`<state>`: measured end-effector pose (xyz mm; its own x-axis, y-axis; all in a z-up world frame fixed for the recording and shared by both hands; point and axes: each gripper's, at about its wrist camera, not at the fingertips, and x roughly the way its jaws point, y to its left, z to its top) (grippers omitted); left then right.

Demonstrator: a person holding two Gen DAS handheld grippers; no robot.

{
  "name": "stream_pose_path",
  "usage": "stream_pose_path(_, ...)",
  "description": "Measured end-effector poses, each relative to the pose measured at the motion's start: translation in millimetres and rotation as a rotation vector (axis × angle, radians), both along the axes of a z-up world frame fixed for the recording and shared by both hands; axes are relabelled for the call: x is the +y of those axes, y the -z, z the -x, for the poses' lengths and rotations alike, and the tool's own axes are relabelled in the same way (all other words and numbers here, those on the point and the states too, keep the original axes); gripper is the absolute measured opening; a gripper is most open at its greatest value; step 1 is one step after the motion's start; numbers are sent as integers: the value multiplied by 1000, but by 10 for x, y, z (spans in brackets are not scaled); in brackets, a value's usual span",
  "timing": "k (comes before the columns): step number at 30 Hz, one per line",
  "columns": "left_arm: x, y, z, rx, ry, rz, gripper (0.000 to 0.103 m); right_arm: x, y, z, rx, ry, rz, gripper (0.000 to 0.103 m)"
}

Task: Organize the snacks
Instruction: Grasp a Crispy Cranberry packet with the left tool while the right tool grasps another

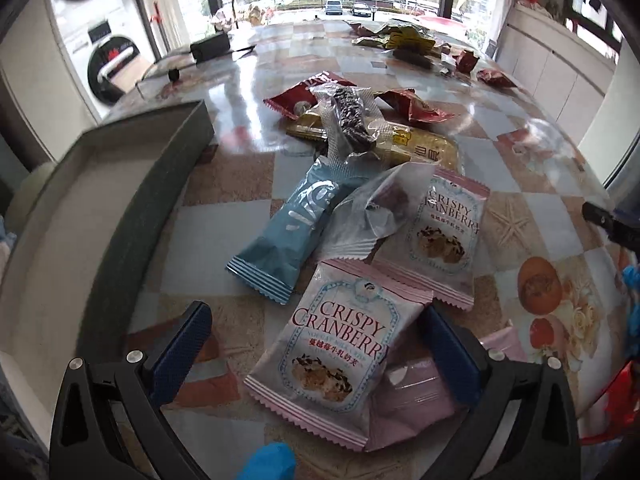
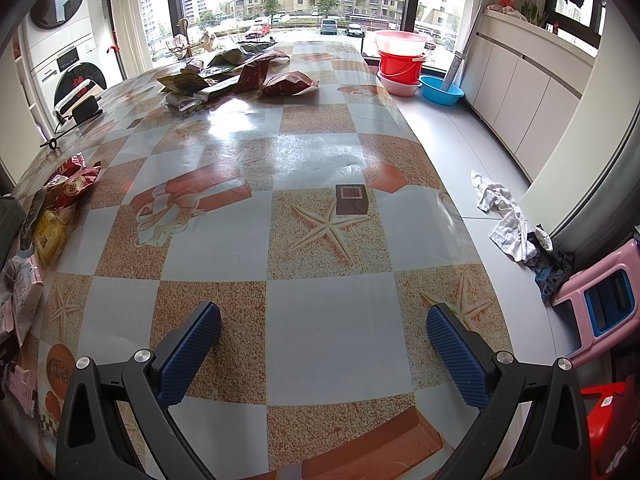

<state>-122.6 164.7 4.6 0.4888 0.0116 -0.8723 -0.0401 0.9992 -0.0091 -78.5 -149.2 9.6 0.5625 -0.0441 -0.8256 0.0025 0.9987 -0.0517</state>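
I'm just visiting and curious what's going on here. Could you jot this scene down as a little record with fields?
setting: table with a starfish-pattern cloth
left hand-held gripper: open, straddling the nearest Crispy Cranberry packet
right hand-held gripper: open, over bare cloth, holding nothing
other snacks: second Crispy Cranberry packet, blue packet, clear-wrapped dark bar
container: grey tray at left, no snacks visible inside

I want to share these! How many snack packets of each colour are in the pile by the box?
Pink packets: 3
Blue packet: 1
Clear packets: 2
Yellow packets: 2
Red packets: 2
Total: 10
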Motion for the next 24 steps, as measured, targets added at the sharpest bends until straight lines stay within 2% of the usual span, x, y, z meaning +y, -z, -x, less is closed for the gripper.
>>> stream_pose_path(4,-46,-24,-5,32,24,-14,103,22,-13,10,7,5,8,103)
stream_pose_path(7,-51,-25,-13,38,18,-12,103,181,-27,-26,120,30,-22,103)
stream_pose_path(10,-55,8,41,-6,10,-13,103,747,-149,48,189,-128,-191,103)
stream_pose_path(14,-25,24,101,-15,11,-14,103,1492,-99,27,274,-237,-237,103)
stream_pose_path(18,11,20,118,-12,21,-14,103,1939,-52,-115,298,-262,-192,103)
stream_pose_path(23,-32,1,108,-15,36,-46,103,2310,43,-244,300,-309,-46,103)
stream_pose_path(24,-52,-9,108,-14,44,-58,101,2334,40,-218,289,-322,-22,99)
